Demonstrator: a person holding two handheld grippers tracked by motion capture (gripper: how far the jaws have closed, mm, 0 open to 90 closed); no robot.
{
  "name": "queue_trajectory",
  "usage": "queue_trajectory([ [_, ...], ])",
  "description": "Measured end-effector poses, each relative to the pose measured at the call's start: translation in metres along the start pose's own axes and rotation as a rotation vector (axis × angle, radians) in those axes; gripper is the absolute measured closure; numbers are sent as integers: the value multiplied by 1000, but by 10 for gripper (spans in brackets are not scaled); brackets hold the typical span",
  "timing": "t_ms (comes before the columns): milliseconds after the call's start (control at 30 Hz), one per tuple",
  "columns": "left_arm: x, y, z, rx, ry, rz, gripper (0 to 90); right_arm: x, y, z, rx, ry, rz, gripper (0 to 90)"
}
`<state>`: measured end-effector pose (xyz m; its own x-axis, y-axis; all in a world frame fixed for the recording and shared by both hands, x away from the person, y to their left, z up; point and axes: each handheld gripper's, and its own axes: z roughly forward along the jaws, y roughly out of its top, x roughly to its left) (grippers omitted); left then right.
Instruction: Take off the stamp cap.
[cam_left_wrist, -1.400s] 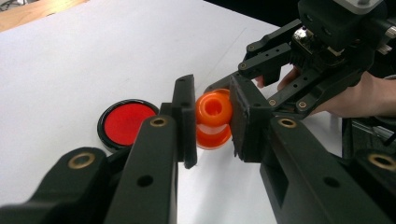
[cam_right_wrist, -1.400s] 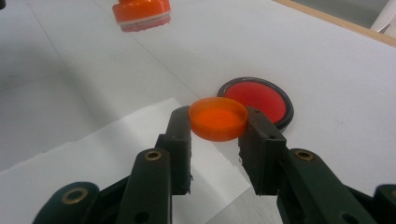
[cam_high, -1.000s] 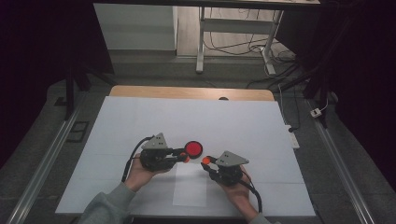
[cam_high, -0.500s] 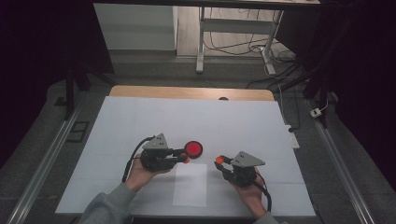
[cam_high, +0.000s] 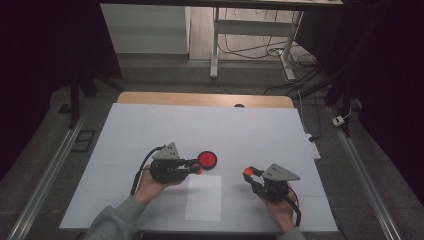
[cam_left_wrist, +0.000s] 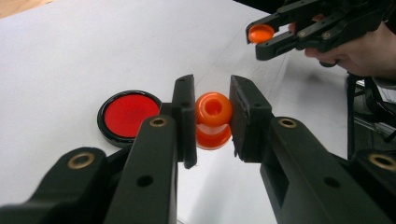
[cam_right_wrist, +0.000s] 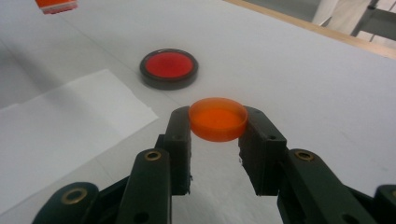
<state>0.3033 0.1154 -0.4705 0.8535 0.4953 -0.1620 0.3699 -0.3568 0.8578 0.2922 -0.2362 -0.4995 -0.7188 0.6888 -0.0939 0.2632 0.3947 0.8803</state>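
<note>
Two claws grip unmarked orange pieces: left claw (cam_left_wrist: 212, 116) a spool (cam_left_wrist: 213, 119), right claw (cam_right_wrist: 217, 135) a cap (cam_right_wrist: 217, 118).

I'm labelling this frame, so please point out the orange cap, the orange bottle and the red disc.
orange cap (cam_right_wrist: 218, 119): right gripper view, on its flat top face.
orange bottle (cam_left_wrist: 213, 108): left gripper view, on its rounded neck beside the opening.
red disc (cam_high: 207, 159): high view, on the red centre.

White table (cam_high: 150, 130) with wood strip (cam_high: 200, 99) along far edge. White paper sheet (cam_high: 204, 197) near front. Red disc in black rim (cam_high: 207, 159) lying flat beyond the sheet.
</note>
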Motion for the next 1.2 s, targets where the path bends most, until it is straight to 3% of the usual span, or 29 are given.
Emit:
queue_trajectory([
  [167,1,0,0,-2,4,-1,725,-12,-6,-14,-4,-30,31,648],
  [567,1,2,-3,-17,13,-1,725,-31,-23,-43,6,-97,46,648],
  [1200,5,6,-8,-37,27,3,725,-42,-23,-45,0,-118,61,647],
])
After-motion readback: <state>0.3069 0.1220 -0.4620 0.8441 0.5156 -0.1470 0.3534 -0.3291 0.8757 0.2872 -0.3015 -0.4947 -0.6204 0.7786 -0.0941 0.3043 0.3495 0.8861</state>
